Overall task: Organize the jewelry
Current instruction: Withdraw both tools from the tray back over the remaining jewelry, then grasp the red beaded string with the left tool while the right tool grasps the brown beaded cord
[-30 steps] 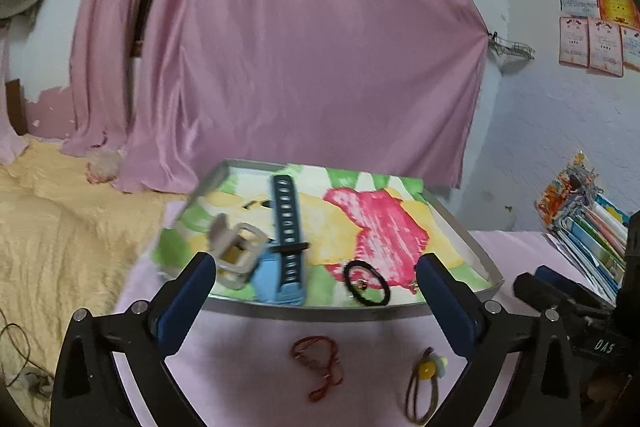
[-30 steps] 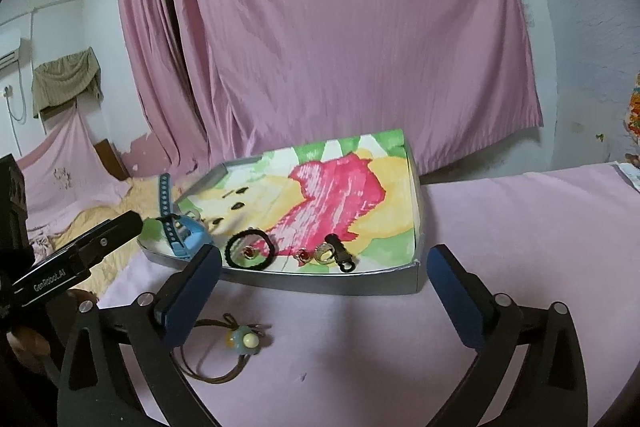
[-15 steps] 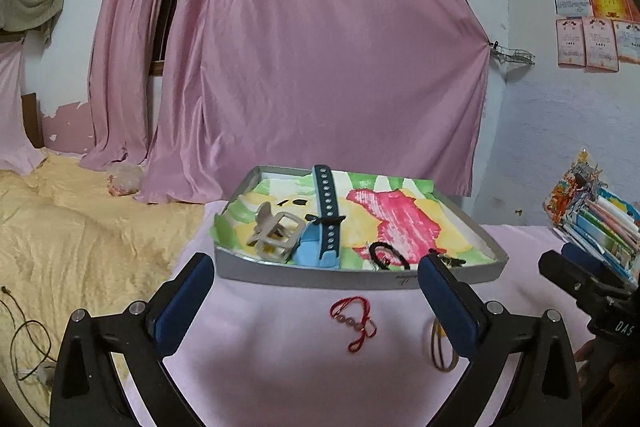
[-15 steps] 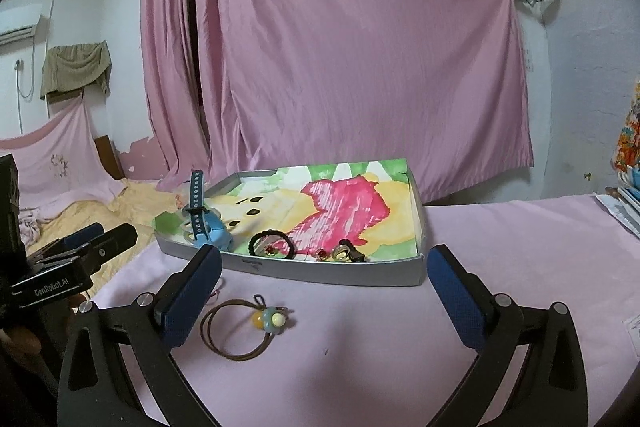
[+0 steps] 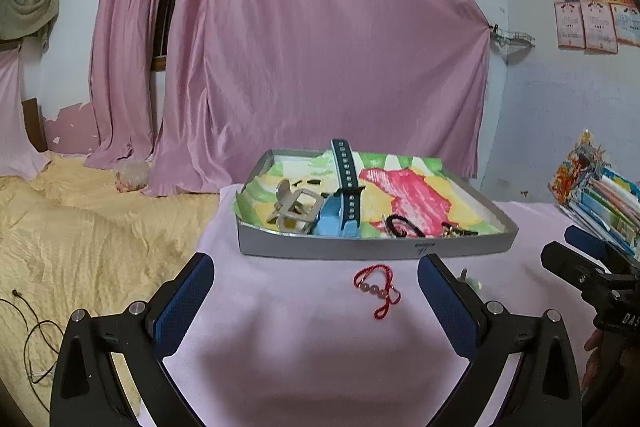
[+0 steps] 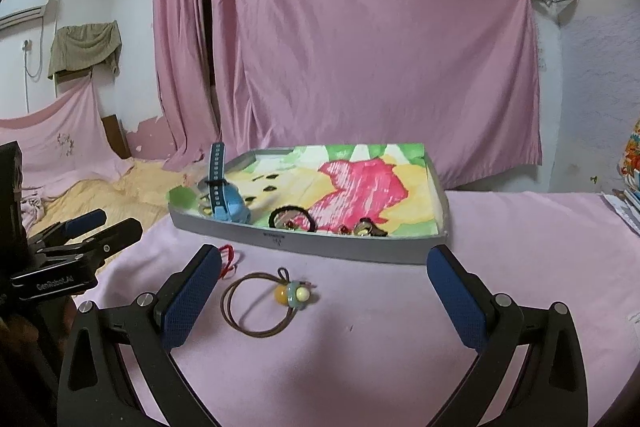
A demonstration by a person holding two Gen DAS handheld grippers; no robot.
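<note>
In the right wrist view, the white word "GenRobot.AI" is printed on the black body of the left gripper. In the left wrist view, only the letters "DAS" can be read on the right gripper. A small mark on the tray front wall and the wall papers cannot be read.

Pink-clothed table: tray, hair tie, bracelet

left finger hides most of the hair tie
</note>
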